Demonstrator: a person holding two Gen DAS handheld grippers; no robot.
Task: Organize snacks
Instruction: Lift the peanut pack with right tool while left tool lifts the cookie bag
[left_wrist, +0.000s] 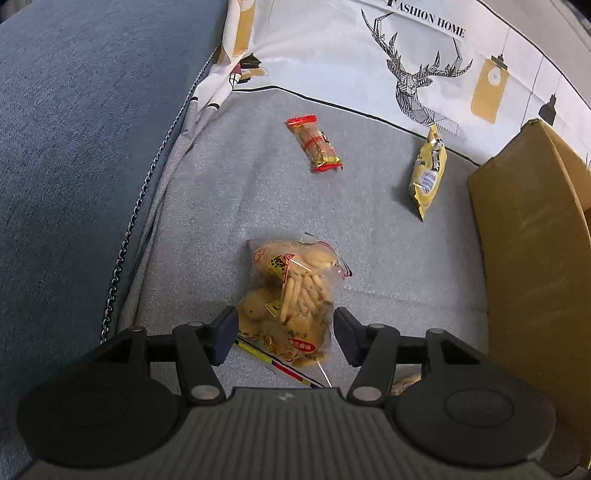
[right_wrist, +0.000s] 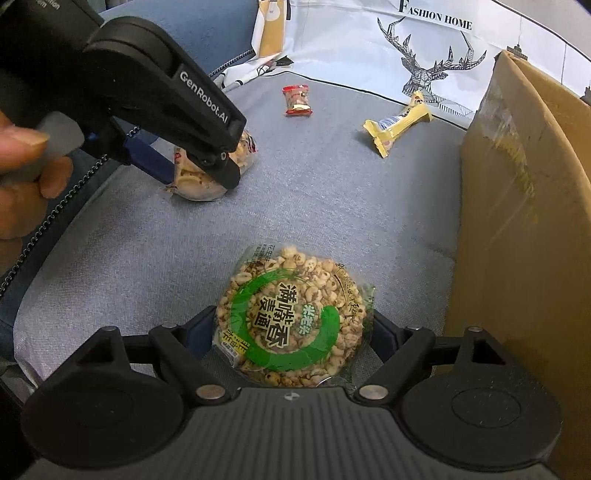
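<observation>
My left gripper (left_wrist: 284, 332) is open, its fingers on either side of a clear bag of biscuits (left_wrist: 291, 295) that lies on the grey cushion; the right wrist view shows that gripper (right_wrist: 207, 166) over the same bag (right_wrist: 210, 173). My right gripper (right_wrist: 291, 332) is open around a round puffed-grain cake pack with a green ring (right_wrist: 291, 317), also on the cushion. A red-ended snack pack (left_wrist: 314, 144) (right_wrist: 296, 100) and a yellow snack pack (left_wrist: 427, 173) (right_wrist: 399, 123) lie farther back.
A cardboard box (left_wrist: 532, 240) (right_wrist: 517, 221) stands at the right. A deer-print cloth (left_wrist: 417, 74) (right_wrist: 424, 70) covers the back. A blue sofa arm (left_wrist: 74, 147) rises at the left. The grey cushion (right_wrist: 314, 206) lies between them.
</observation>
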